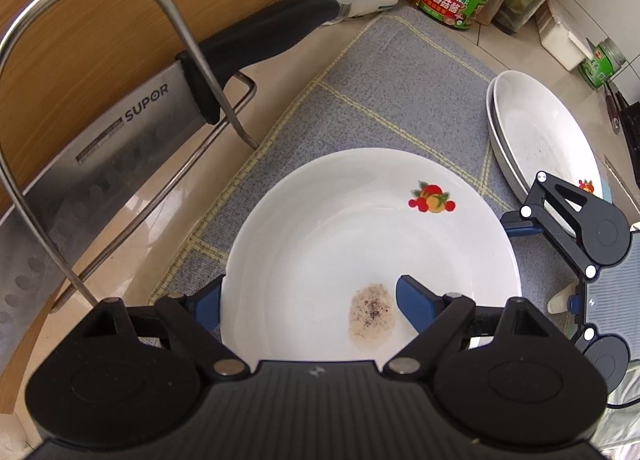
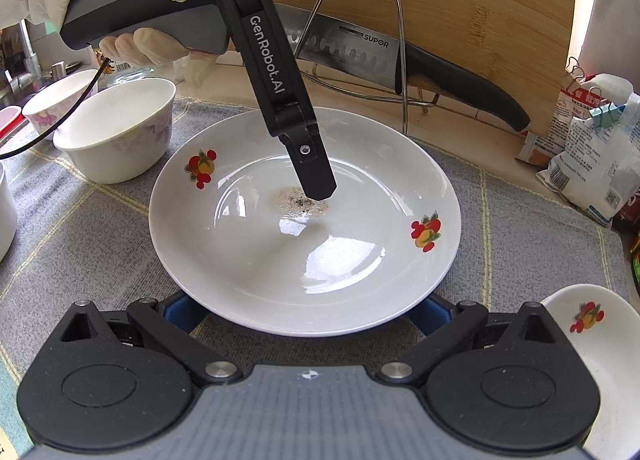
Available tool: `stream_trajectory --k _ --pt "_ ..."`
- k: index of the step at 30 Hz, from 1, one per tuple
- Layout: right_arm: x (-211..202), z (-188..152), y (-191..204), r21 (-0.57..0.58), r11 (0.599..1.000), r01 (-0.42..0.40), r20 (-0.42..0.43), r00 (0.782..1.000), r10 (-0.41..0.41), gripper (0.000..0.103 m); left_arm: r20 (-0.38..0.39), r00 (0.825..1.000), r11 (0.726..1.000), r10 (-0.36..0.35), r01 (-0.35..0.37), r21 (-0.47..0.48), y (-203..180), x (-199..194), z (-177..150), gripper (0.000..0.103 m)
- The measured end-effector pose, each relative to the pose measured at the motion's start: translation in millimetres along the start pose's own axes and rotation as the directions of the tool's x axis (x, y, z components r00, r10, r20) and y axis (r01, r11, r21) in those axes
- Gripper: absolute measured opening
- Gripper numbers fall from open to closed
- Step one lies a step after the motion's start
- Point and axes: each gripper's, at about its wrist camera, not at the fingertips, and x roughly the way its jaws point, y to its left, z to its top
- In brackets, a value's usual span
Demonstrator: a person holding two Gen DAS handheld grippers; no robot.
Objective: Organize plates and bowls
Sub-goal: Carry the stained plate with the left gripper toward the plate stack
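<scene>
- Fruit-print plate (image 1: 360,236) sits mid-frame on the grey checked mat (image 1: 400,91), a speckled residue patch (image 1: 371,315) in its well.
- Left gripper (image 1: 308,302) is spread across the near rim, one blue finger (image 1: 416,302) inside the well, the other outside.
- Right gripper (image 2: 304,310) is spread, its blue fingers tucked under the plate's opposite edge.
- Pinch the rim squarely and lift level, clear of the cleaver (image 1: 92,163) in the wire rack (image 1: 192,43) at left, toward the stacked plates (image 1: 548,135) at right.
</scene>
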Motion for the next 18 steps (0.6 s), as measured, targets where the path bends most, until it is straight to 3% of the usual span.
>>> stream_trajectory --k 12,18 --pt "-1.6 -1.4 -2.6 0.004 1.0 -0.011 0.006 1.0 0.011 0.103 0.022 0.996 0.995 -0.086 0.087 -0.049 10.3 -3.9 -2.7 0.089" --pt "-1.9 -0.6 -2.9 0.0 1.0 -0.018 -0.004 1.0 0.018 0.103 0.023 0.996 0.995 -0.088 0.089 -0.048 9.4 -6.3 -4.9 0.089"
